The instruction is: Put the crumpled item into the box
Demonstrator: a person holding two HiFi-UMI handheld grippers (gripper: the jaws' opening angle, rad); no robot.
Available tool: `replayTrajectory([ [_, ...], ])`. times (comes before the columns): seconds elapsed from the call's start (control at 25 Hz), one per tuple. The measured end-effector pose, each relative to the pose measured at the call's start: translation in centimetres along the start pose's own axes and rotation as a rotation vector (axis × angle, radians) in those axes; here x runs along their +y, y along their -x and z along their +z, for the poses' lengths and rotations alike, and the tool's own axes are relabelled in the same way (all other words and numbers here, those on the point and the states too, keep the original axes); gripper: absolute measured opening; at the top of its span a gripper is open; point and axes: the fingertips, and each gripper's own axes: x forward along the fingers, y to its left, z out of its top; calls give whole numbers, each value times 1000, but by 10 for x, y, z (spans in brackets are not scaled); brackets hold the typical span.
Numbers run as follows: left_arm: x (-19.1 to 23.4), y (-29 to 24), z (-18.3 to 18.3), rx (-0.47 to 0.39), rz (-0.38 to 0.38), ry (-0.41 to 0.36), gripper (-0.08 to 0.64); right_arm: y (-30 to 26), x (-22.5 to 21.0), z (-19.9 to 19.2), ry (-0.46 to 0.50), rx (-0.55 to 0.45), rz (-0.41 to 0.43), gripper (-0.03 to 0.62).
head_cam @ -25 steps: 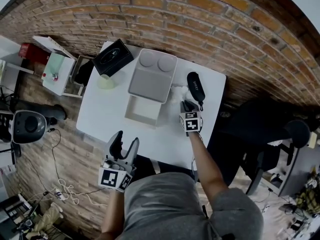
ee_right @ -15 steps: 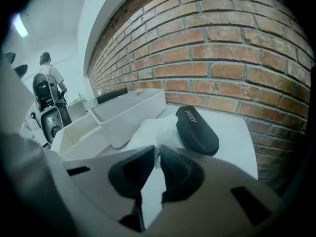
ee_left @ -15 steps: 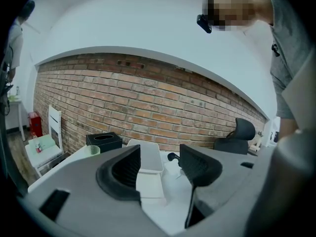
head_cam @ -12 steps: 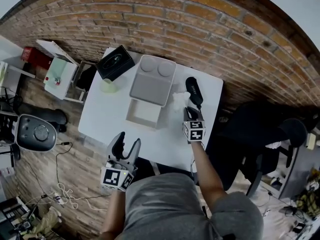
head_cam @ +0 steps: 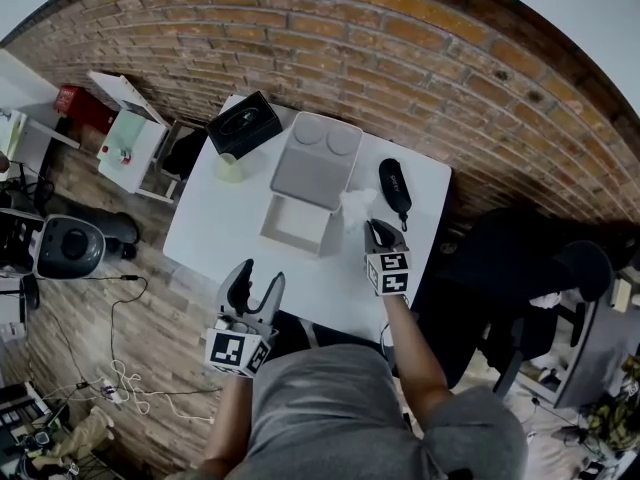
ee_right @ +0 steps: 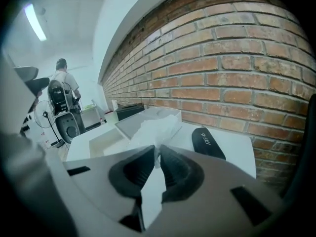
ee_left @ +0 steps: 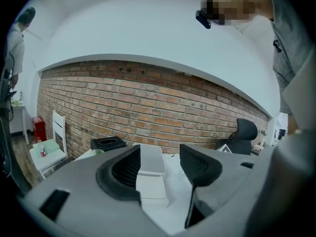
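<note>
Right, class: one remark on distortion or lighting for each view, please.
Head view: fisheye bows the red brick wall into an arc. Left gripper view: black vignette at the corners, wall curved too. Right gripper view: the ceiling strip light glares, and the crumpled white tissue shows little contrast.

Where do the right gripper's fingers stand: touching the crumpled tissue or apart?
Touching: in the right gripper view, fingers of the right gripper pinch the crumpled tissue.

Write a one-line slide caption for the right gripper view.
Right gripper pinches crumpled white tissue over the table; open box at left, black case at right.
</note>
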Motion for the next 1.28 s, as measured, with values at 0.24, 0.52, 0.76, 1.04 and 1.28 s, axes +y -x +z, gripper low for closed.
replayTrajectory([
  [0.24, 2, 7, 1, -16, 17, 6, 247, -3, 36, 5, 45, -12, 92, 40],
  [0.52, 8, 15, 2, -19, 64, -9, 247, -21, 79, 7, 79, 6, 198, 41],
  [0.76, 13, 22, 2, -18, 85, -9, 247, -38, 111, -3, 122, 63, 273, 41],
  [1.04, 17, 29, -2, -19, 107, -5, 247, -55, 131, -19, 174, 148, 331, 43],
  [1.28, 19, 33, -4, -17, 115, -9, 247, -64, 139, -25, 240, 219, 365, 43],
])
